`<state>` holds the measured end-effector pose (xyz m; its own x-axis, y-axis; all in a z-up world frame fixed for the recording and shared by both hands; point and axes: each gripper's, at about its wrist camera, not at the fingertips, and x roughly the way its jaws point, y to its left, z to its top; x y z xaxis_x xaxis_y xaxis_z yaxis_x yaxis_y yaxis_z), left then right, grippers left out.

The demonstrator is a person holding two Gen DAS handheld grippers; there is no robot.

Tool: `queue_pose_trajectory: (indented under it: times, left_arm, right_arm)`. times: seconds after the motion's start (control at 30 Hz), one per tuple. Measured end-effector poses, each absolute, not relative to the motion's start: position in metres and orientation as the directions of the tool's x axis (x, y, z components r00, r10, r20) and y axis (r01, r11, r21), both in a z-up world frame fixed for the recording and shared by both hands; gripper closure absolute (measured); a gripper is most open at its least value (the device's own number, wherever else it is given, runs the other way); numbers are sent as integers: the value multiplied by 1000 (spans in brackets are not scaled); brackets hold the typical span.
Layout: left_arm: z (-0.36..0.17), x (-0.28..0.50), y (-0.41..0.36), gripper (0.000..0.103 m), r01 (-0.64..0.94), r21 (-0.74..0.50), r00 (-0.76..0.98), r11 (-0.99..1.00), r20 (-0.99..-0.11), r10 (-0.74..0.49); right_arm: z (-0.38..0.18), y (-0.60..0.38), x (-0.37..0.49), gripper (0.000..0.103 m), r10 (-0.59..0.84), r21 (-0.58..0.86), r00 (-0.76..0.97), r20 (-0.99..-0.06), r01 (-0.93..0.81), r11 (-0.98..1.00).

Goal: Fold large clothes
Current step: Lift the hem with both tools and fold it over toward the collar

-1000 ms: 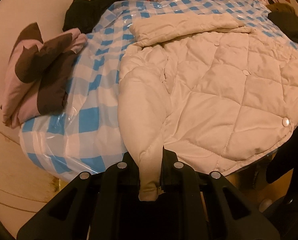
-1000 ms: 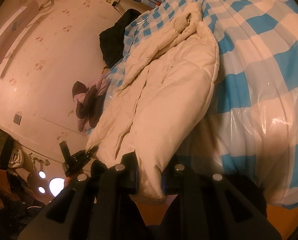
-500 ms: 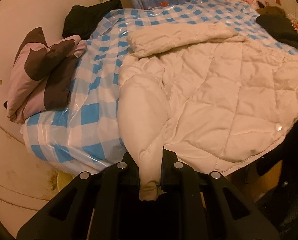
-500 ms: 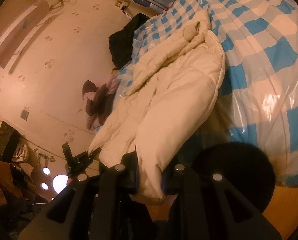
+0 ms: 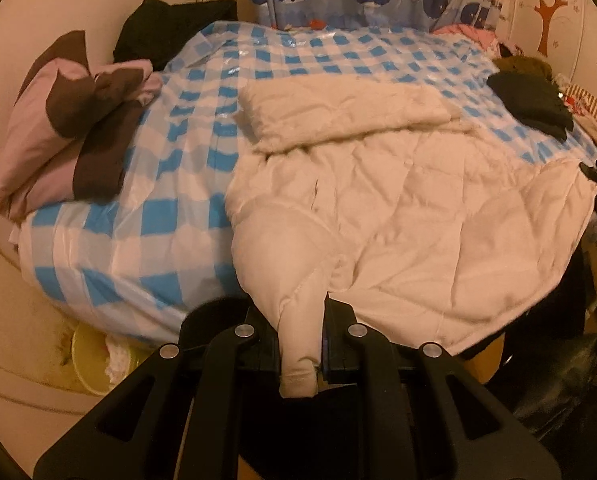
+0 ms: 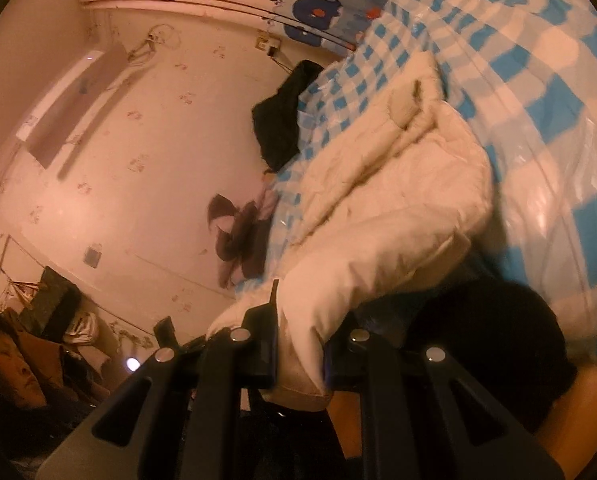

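I find the cream quilted coat (image 5: 398, 216) spread across the blue-checked bed (image 5: 146, 208). My left gripper (image 5: 300, 340) has its jaws clamped on a sleeve cuff at the bed's near edge. My right gripper (image 6: 300, 354) has its jaws pinched tight on another padded end of the coat (image 6: 378, 216). A folded pink and brown garment (image 5: 58, 128) lies at the bed's left side.

The blue-checked bed (image 5: 110, 240) carries a cream quilted coat (image 5: 418, 208), pink-brown bedding (image 5: 58, 132) and dark clothes (image 5: 530, 102).
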<state>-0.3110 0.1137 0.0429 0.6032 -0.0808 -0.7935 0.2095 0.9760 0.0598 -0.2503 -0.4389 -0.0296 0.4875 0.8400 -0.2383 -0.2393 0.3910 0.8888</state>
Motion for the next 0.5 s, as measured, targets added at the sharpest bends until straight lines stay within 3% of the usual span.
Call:
queue_pose_trajectory:
  times: [0.3,0.5]
  left_arm:
    - [86,-243,144,91,140,-124,680,982,-709,-187]
    - [103,-178,150,91,122,-183,708,975,-672,-215]
  right_arm:
    - [17,-432,-181,86,830,878,542,-134,-323,353]
    - [34,-430,-122,86,807,871,572,-144,-314,378]
